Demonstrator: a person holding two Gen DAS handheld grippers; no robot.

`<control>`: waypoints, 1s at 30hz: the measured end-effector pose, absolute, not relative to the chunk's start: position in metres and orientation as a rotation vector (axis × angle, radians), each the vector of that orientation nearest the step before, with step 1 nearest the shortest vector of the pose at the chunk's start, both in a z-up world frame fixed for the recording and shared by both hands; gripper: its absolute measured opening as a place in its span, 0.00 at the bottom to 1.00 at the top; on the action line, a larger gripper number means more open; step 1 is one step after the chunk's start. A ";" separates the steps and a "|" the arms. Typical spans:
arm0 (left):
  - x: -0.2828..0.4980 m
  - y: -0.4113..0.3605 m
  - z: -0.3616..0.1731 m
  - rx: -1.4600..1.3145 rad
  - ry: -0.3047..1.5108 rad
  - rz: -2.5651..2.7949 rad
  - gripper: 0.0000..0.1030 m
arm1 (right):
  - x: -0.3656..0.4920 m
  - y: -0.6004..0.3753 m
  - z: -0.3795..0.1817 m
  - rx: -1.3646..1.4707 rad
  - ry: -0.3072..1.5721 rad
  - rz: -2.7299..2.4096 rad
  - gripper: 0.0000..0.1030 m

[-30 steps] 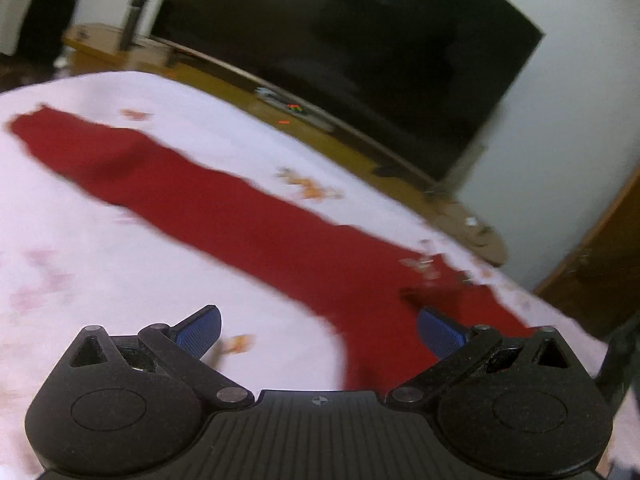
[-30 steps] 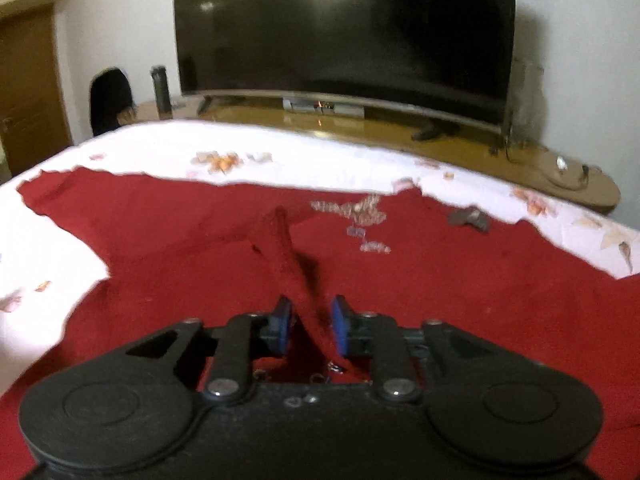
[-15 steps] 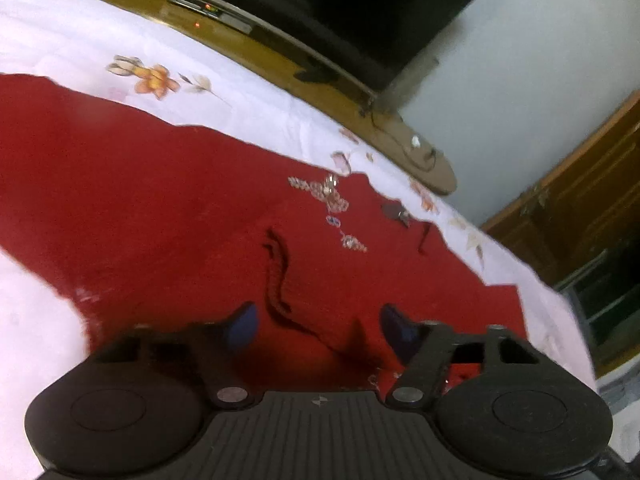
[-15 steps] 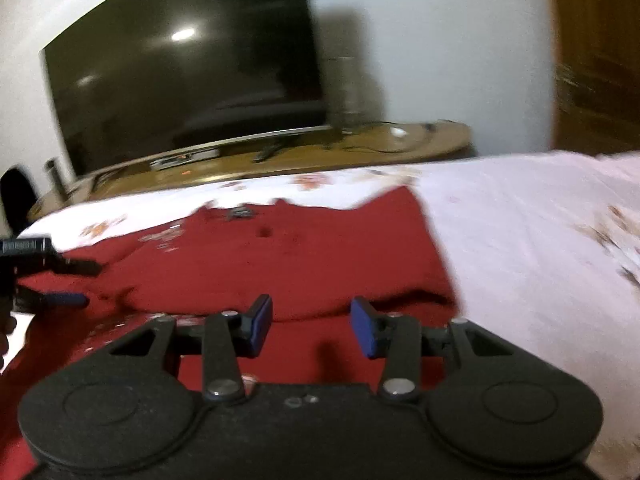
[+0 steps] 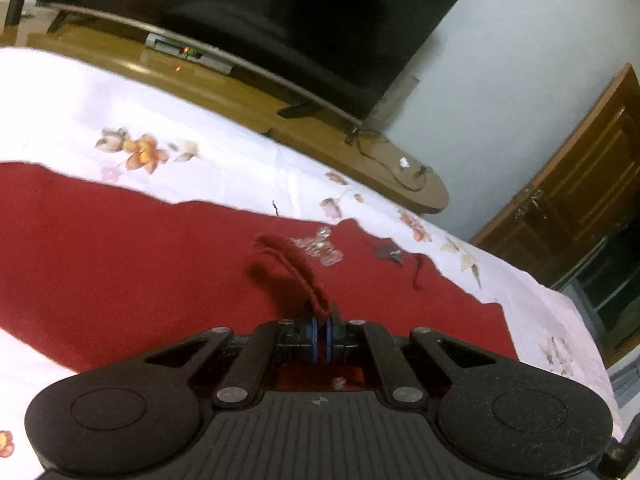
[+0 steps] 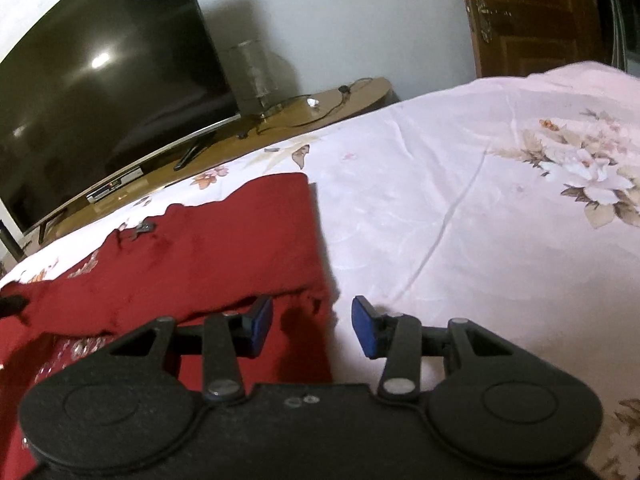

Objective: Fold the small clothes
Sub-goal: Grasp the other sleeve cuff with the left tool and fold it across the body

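Observation:
A red garment (image 5: 120, 256) with a sparkly trim (image 5: 320, 246) lies spread on the white flowered bedsheet (image 5: 224, 168). My left gripper (image 5: 322, 340) is shut on a raised ridge of the red cloth, which runs up from the pads in a fold. In the right wrist view the garment (image 6: 224, 248) lies folded with its right edge straight. My right gripper (image 6: 312, 328) is open and empty, low over the garment's near right corner, one finger over cloth, the other over the sheet.
A large dark TV (image 5: 248, 12) stands on a low wooden cabinet (image 5: 248, 100) past the far edge of the bed. A wooden door (image 6: 532, 12) is at the right. Bare sheet (image 6: 500, 208) stretches right of the garment.
My left gripper has shut on a fold of the red cloth. My right gripper, which held cloth a second ago, let go and swung right to the garment's right edge.

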State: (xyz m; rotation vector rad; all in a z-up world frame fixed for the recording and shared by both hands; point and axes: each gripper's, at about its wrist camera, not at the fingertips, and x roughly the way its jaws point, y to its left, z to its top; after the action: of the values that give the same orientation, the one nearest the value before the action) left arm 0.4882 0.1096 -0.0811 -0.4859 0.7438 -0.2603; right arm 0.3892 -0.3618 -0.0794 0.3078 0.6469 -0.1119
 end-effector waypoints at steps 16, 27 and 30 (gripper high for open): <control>0.478 0.112 -0.119 -0.539 0.715 -0.240 0.03 | 0.453 -0.388 -0.095 0.423 0.709 0.012 0.09; 0.462 0.119 -0.134 -0.617 0.693 -0.206 0.04 | 0.449 -0.391 -0.095 0.357 0.669 0.087 0.27; 0.458 0.121 -0.127 -0.587 0.652 -0.187 0.05 | 0.459 -0.406 -0.087 0.398 0.606 0.124 0.58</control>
State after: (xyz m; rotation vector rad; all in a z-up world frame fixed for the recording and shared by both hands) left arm 0.4583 0.1212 -0.1266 -0.5873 0.6519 -0.1865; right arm 0.4590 -0.4065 -0.0865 0.3982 0.6064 0.1244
